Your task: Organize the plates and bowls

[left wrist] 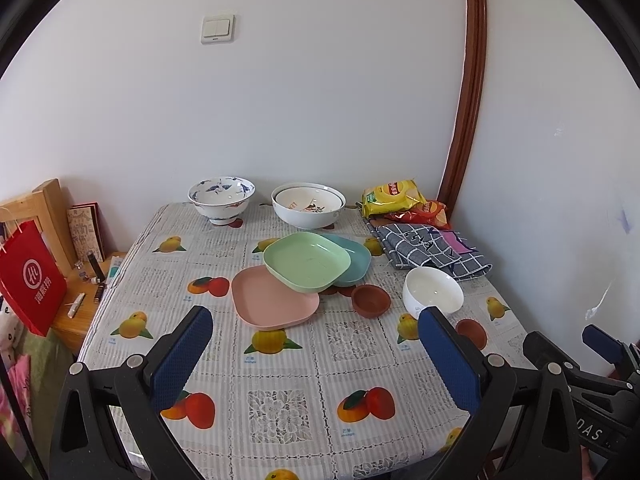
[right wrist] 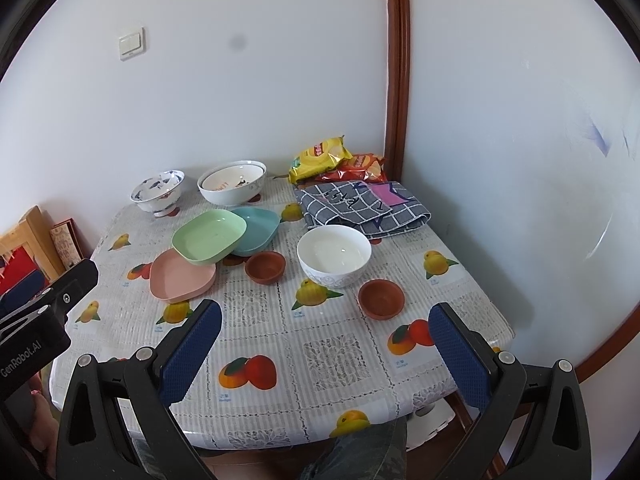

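On the fruit-print tablecloth a green plate [left wrist: 306, 261] [right wrist: 209, 237] leans across a pink plate [left wrist: 272, 300] [right wrist: 180, 276] and a teal plate [left wrist: 352, 258] [right wrist: 256, 229]. Right of them sit a white bowl [left wrist: 433, 292] [right wrist: 334, 255] and two small brown bowls [left wrist: 371, 300] [right wrist: 265, 266] [right wrist: 381, 298]. At the back stand a blue-patterned bowl [left wrist: 221, 198] [right wrist: 158, 192] and a large white bowl [left wrist: 308, 204] [right wrist: 232, 182] with another nested inside. My left gripper [left wrist: 316, 356] and right gripper [right wrist: 326, 350] hover open over the near table edge, holding nothing.
Snack bags [left wrist: 394, 196] [right wrist: 320, 158] and a checked cloth [left wrist: 432, 250] [right wrist: 360, 208] fill the back right corner by the wall. Left of the table a low wooden stand [left wrist: 76, 320] carries a red bag [left wrist: 30, 276] and small items. A person's leg [right wrist: 360, 452] shows below the front edge.
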`<action>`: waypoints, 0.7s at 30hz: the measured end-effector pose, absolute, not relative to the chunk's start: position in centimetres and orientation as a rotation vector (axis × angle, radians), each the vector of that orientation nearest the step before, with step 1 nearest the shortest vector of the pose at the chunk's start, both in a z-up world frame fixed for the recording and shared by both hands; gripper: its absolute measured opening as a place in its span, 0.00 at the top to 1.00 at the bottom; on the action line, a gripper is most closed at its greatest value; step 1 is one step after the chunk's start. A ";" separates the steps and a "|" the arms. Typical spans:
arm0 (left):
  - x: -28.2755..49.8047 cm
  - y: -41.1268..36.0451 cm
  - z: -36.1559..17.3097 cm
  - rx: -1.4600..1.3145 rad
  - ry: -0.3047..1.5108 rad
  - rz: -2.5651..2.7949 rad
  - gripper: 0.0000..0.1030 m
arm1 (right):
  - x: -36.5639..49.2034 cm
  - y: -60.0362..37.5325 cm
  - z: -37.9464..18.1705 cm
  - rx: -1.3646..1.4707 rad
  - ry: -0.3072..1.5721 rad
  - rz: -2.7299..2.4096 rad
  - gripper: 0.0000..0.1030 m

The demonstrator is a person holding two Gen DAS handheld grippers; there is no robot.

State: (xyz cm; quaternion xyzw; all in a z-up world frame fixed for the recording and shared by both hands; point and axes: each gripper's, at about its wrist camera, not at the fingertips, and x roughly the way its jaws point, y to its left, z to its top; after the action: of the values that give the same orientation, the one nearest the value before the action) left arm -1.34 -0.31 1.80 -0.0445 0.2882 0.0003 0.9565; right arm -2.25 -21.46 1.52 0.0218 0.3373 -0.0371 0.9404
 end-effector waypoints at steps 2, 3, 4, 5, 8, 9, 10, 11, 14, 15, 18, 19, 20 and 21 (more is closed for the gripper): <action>-1.4 -0.2 1.8 -0.090 0.585 0.001 0.00 | -2.2 -21.4 1.6 0.045 0.688 -0.072 0.01; -1.4 -0.2 1.7 -0.090 0.587 0.002 0.00 | -2.2 -21.3 1.6 0.045 0.687 -0.070 0.01; -1.4 -0.1 1.7 -0.091 0.588 0.004 0.00 | -2.2 -21.3 1.6 0.044 0.688 -0.069 0.01; -1.3 0.0 1.7 -0.093 0.590 0.005 0.00 | -2.2 -21.2 1.5 0.043 0.689 -0.069 0.01; -1.1 0.3 1.6 -0.098 0.596 0.008 0.00 | -1.9 -21.0 1.4 0.041 0.693 -0.068 0.01; -1.0 0.3 1.5 -0.097 0.598 0.009 0.00 | -1.8 -20.9 1.4 0.041 0.693 -0.068 0.01; -0.9 0.3 1.5 -0.093 0.601 0.011 0.00 | -1.7 -20.9 1.3 0.042 0.695 -0.067 0.01; -0.9 0.3 1.4 -0.089 0.602 0.012 0.00 | -1.6 -20.9 1.3 0.044 0.696 -0.066 0.01; -0.5 0.6 1.3 -0.088 0.610 0.015 0.00 | -1.2 -20.8 1.1 0.049 0.701 -0.067 0.01; -0.4 0.7 1.3 -0.087 0.611 0.016 0.00 | -1.1 -20.8 1.1 0.050 0.702 -0.067 0.01; -0.2 1.0 1.4 -0.083 0.604 0.022 0.00 | -0.7 -20.9 1.2 0.055 0.702 -0.070 0.01; 0.0 1.1 1.4 -0.086 0.602 0.022 0.00 | -0.6 -20.9 1.1 0.055 0.700 -0.070 0.01; 0.2 1.3 1.4 -0.092 0.603 0.020 0.00 | -0.5 -21.0 1.1 0.056 0.697 -0.071 0.01; 0.4 1.5 1.4 -0.096 0.606 0.019 0.00 | -0.3 -21.0 1.1 0.058 0.697 -0.074 0.01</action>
State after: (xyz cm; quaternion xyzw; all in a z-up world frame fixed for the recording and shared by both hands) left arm 0.44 1.54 1.36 -0.0472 0.2983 0.0095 0.9533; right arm -0.30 -20.98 1.06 0.0283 0.3412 -0.0360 0.9389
